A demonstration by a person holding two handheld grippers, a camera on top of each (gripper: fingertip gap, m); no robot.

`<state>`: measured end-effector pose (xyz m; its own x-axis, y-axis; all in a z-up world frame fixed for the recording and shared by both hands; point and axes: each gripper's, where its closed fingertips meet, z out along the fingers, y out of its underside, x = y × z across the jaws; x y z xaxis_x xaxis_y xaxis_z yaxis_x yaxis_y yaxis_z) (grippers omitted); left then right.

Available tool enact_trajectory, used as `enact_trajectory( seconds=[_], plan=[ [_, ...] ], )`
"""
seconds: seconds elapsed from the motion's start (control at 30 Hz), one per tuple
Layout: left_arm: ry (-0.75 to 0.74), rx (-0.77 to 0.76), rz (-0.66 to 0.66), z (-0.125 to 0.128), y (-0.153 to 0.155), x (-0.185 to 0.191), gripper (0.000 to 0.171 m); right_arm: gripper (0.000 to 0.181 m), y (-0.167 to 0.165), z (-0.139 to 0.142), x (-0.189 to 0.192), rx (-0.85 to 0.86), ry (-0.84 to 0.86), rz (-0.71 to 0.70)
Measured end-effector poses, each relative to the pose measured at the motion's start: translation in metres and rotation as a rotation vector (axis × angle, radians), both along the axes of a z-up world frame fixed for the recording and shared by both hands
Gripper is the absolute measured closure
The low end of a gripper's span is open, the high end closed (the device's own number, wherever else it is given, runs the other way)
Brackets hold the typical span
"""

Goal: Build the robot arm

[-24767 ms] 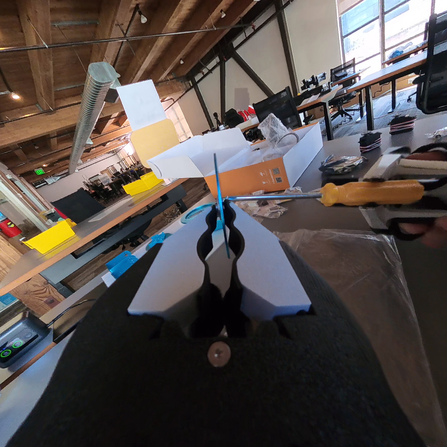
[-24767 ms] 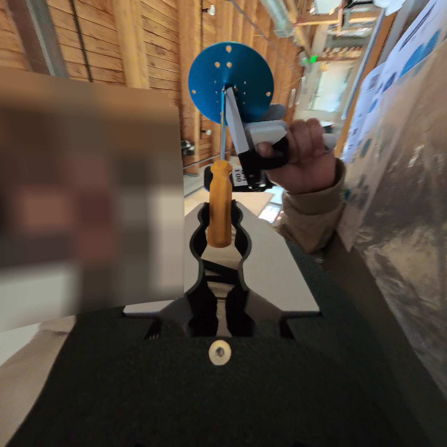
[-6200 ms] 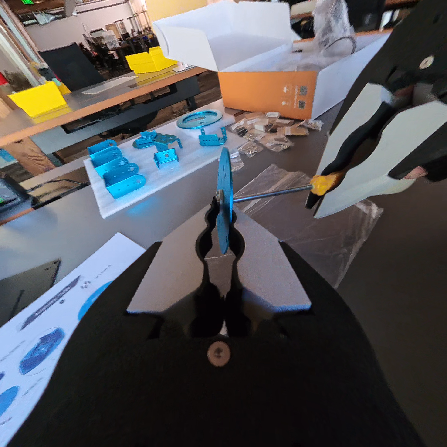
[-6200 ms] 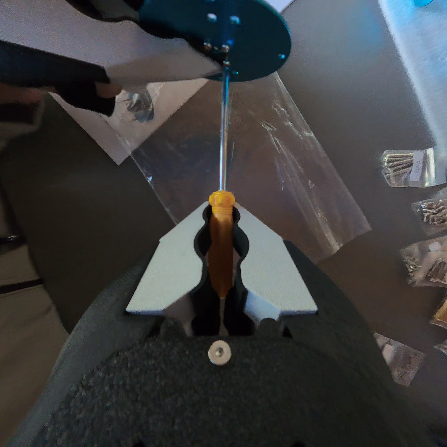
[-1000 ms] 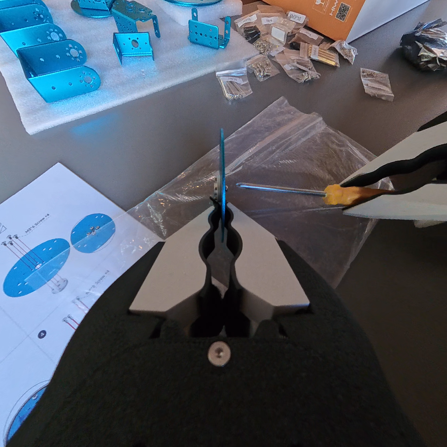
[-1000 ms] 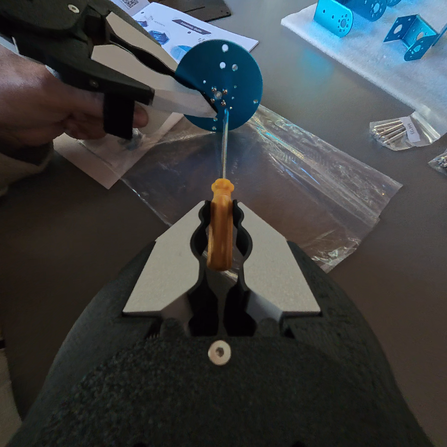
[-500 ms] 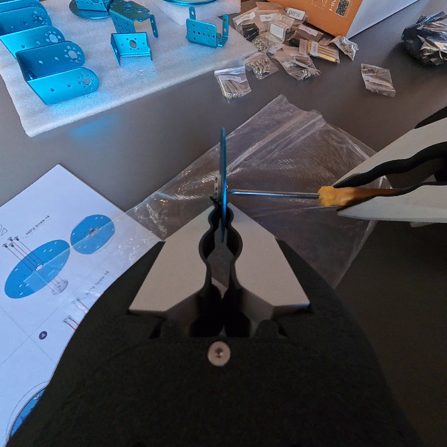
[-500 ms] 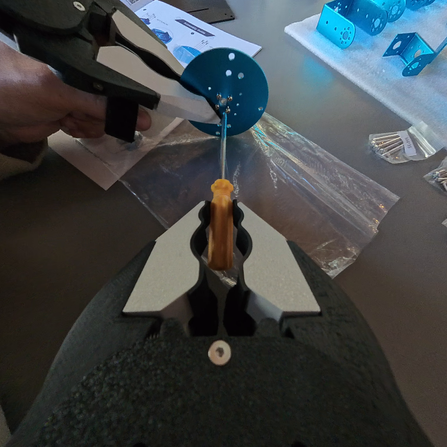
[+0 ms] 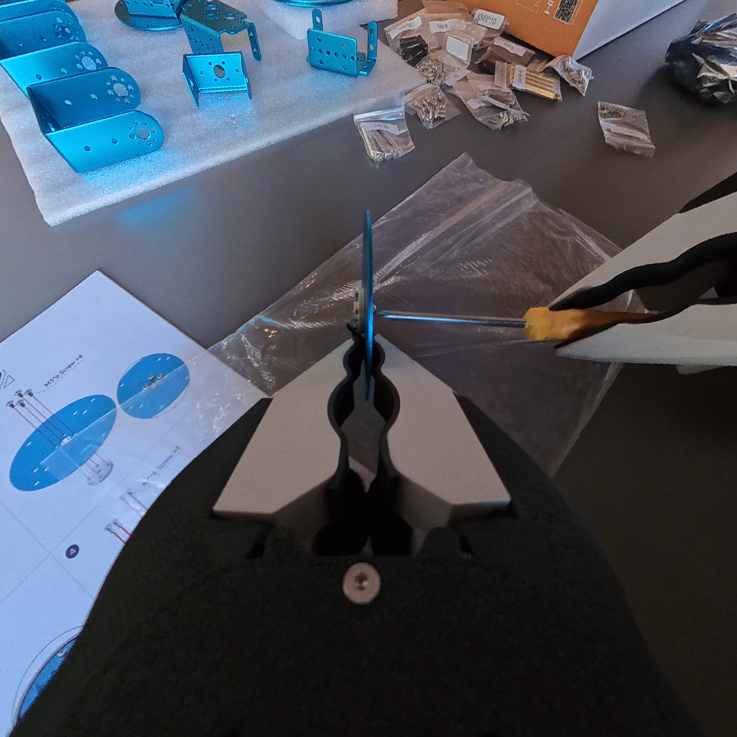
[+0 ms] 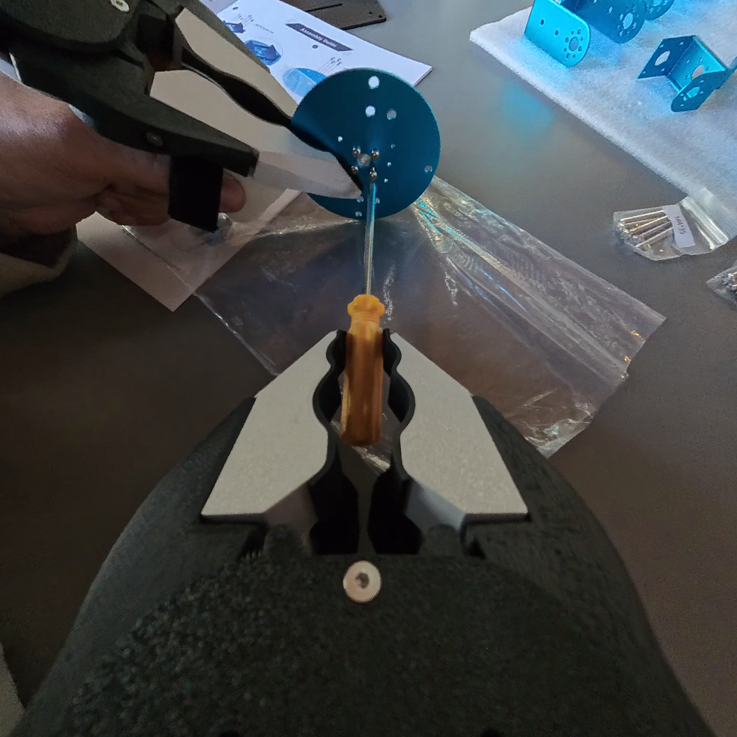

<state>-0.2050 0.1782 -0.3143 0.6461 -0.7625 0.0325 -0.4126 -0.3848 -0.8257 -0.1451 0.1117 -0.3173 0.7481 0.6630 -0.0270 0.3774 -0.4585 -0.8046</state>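
Left claw (image 9: 365, 351) clenched on the edge of a blue disc (image 10: 371, 135), held above a clear plastic bag (image 9: 470, 287) on the worktop (image 9: 239, 223). Right claw (image 10: 361, 347) grips an orange-handled screwdriver (image 10: 361, 383), its tip at the screw cluster near the disc's centre (contact uncertain). Beyond the bag, small packets (image 9: 385, 129) hold screws.

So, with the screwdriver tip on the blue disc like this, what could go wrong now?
1. The left gripper pinches the blue disc only near its edge, so a push from the screwdriver may tilt or twist it.
2. The thin tip sits on one small screw; it may slip off and scratch the disc.
3. A loosened screw could drop onto the clear plastic bag and be hard to find.
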Motion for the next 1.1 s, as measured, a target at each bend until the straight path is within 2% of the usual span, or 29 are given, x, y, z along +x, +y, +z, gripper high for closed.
enact_trajectory(
  seconds=[0.5, 0.57, 0.63, 0.73, 0.8, 0.97, 1.07, 1.1],
  plan=[
    [0.016, 0.013, -0.011, -0.001, -0.001, 0.001, 0.169, 0.164, 0.001, 0.001, 0.001, 0.012, -0.021, 0.001],
    [0.053, 0.056, -0.037, -0.001, -0.002, 0.0, 0.169, 0.164, 0.002, 0.002, 0.004, 0.054, -0.099, 0.009],
    [0.101, 0.081, -0.051, 0.0, -0.003, -0.001, 0.169, 0.164, 0.004, 0.003, 0.009, 0.151, -0.269, 0.03],
    [0.212, 0.134, -0.032, 0.0, -0.001, -0.003, 0.17, 0.164, 0.006, 0.006, 0.009, 0.29, -0.479, 0.054],
    [0.236, 0.14, -0.016, 0.0, 0.0, -0.003, 0.17, 0.164, 0.009, 0.006, 0.01, 0.35, -0.577, 0.058],
    [0.07, 0.011, -0.035, 0.008, -0.005, 0.003, 0.17, 0.164, 0.014, 0.008, 0.02, 0.41, -0.653, 0.041],
    [0.094, 0.022, -0.053, 0.01, -0.007, 0.005, 0.17, 0.164, 0.015, 0.007, 0.024, 0.444, -0.708, 0.047],
    [0.112, 0.042, -0.054, 0.011, -0.006, 0.004, 0.17, 0.164, 0.014, 0.006, 0.022, 0.427, -0.677, 0.047]
  ],
)
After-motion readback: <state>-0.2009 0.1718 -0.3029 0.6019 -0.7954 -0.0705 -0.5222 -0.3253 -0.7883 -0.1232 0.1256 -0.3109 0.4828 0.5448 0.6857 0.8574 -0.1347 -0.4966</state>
